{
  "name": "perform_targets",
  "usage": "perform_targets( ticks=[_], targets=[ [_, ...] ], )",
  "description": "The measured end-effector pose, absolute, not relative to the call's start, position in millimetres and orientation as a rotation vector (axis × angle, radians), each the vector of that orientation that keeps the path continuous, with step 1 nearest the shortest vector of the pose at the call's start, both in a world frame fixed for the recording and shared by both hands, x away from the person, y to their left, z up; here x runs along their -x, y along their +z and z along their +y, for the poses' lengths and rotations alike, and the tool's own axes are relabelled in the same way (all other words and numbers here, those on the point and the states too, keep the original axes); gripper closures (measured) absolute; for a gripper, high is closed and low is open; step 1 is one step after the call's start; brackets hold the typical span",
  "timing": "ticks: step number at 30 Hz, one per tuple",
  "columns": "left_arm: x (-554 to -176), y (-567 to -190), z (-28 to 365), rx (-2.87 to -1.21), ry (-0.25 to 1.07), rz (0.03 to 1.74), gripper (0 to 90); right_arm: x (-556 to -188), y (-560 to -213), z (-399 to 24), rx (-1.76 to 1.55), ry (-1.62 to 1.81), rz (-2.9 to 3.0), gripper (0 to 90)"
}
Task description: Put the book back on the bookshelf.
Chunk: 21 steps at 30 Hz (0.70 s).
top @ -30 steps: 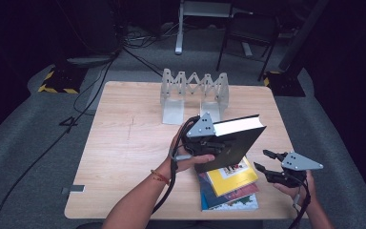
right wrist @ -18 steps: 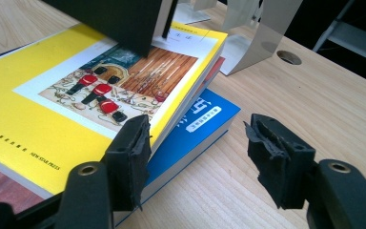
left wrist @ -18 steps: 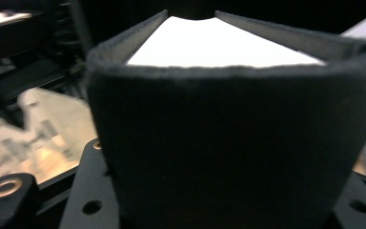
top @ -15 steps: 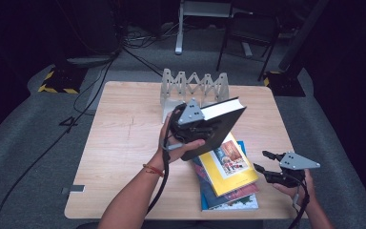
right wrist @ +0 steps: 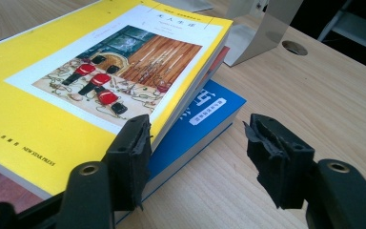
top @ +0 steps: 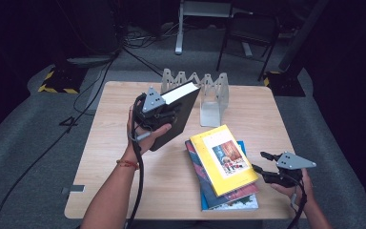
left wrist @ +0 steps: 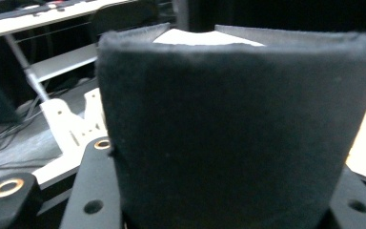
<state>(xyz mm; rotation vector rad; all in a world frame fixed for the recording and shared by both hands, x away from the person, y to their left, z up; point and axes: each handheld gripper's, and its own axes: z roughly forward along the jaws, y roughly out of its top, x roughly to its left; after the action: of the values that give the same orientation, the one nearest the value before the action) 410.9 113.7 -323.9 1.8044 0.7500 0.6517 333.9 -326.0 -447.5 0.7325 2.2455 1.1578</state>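
Observation:
My left gripper (top: pixel 163 114) is shut on a thick black book (top: pixel 180 113), held tilted above the table with its white page edge up. In the left gripper view the book's dark spine (left wrist: pixel 228 133) sits between the jaws. A stack of books lies at the front right with a yellow book (top: pixel 224 156) on top and a blue book (top: pixel 229 203) at the bottom. My right gripper (top: pixel 261 161) rests open beside the stack's right edge. Its jaws stand apart at the corner of the yellow book (right wrist: pixel 76 86) and the blue book (right wrist: pixel 205 109), with nothing between them.
A white zigzag book rack (top: pixel 205 90) stands at the back middle of the wooden table (top: pixel 109 143), just behind the held book. It also appears as the rack (right wrist: pixel 262 33) past the stack. Cables and chair legs lie on the floor behind.
The left hand has carried the black book off the stack, to the left and toward the rack, uncovering the yellow book. The right gripper has stayed put.

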Motion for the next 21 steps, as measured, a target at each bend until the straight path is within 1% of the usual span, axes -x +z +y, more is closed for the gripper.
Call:
perform_targets(
  ticks=[1,2,4,13,21],
  targets=[
    [-414,-327,115,-1.793,0.684,0.763,51.5,-334,-448,-326,-0.735,1.157,2.248,42.5],
    [-414,-327,115,-1.793,0.684,0.763,51.5,-334,-449,-326,-0.729,1.141,2.255,42.9],
    [-423,-331,117,-1.771,0.713,0.816,51.5,-334,-450,-326,-0.727,1.123,2.261,42.8],
    [-451,-347,115,-1.743,0.742,0.939,51.5,-335,-451,-326,-0.73,1.117,2.257,42.1],
    [-474,-357,107,-1.733,0.773,0.997,51.4,-335,-451,-329,-0.742,1.122,2.253,42.2]
  ],
)
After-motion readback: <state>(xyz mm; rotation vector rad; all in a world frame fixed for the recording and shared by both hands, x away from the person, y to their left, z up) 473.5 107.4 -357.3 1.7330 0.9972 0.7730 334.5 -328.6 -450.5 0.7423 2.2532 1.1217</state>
